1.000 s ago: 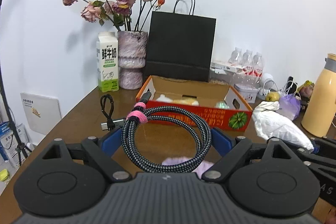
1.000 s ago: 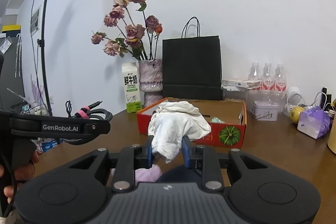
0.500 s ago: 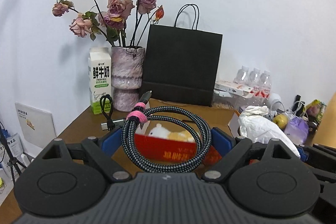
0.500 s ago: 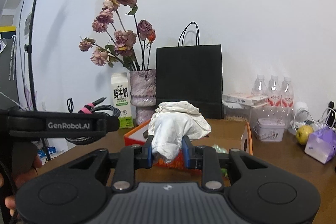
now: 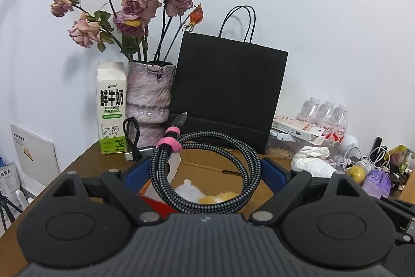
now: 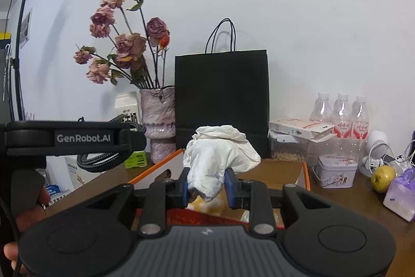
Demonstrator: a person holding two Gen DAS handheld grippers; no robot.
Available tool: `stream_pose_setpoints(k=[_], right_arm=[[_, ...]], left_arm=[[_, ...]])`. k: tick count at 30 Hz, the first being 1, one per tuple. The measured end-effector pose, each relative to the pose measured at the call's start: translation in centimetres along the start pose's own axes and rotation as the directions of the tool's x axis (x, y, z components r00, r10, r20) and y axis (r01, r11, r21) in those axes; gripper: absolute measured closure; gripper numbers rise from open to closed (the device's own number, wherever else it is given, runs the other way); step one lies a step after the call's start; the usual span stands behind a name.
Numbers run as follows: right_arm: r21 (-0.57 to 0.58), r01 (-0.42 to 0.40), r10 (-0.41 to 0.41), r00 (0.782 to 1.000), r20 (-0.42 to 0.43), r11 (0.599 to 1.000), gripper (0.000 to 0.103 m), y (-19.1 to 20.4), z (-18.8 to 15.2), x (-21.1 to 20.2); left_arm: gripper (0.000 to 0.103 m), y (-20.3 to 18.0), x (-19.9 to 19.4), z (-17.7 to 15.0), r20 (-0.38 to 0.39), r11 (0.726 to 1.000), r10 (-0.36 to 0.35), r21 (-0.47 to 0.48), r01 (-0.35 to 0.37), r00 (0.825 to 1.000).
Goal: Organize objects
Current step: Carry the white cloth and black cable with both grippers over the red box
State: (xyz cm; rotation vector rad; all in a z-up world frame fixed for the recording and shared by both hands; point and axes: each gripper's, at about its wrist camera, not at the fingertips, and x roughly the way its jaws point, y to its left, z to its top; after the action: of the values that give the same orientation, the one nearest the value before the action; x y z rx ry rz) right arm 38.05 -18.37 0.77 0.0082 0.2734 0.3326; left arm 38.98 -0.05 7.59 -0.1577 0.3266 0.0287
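Left gripper (image 5: 206, 170): jaws wide apart, blue pads gripping coiled braided cable (image 5: 207, 173) with pink strap, held above open cardboard box (image 5: 207, 173). Right gripper (image 6: 206, 184): jaws narrowed, clamped on crumpled white cloth (image 6: 218, 155), also over box (image 6: 155, 168). Plush toy (image 5: 207, 195) lies inside box. Black paper bag (image 5: 228, 95) stands behind, vase (image 5: 149, 92) beside it.

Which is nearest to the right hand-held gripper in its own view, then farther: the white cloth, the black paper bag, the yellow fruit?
1. White cloth: clamped in the right hand-held gripper.
2. Yellow fruit: on the table, far right.
3. Black paper bag: upright against the back wall, centre.
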Motion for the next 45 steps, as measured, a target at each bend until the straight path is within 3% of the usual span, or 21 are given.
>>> stream_pose_setpoints(k=[15, 29, 36, 45], right_arm=[[-0.003, -0.018, 0.018, 0.998, -0.057, 1.000, 0.077, -3.1, 1.3, 7.0], [-0.007, -0.023, 0.021, 0.986, -0.164, 1.000, 0.077, -4.8, -0.4, 12.5], [0.000, 0.004, -0.004, 0.984, -0.180, 1.000, 0.077, -5.2, -1.8, 14.0], [0.013, 0.022, -0.019, 0.984, -0.177, 1.000, 0.076, -5.6, -2.1, 14.2]], left_arm=[[0.012, -0.1, 8.1, 1.4, -0.071, 0.999, -0.015, 0.032, 0.017, 0.997], [0.012, 0.2, 15.0, 0.7, -0.160, 0.996, -0.028, 0.074, 0.040, 0.987], [0.012, -0.4, 17.0, -0.6, -0.212, 0.992, -0.054, 0.098, 0.077, 0.976], [0.012, -0.5, 17.9, -1.6, -0.236, 0.991, -0.045, 0.110, 0.073, 0.971]])
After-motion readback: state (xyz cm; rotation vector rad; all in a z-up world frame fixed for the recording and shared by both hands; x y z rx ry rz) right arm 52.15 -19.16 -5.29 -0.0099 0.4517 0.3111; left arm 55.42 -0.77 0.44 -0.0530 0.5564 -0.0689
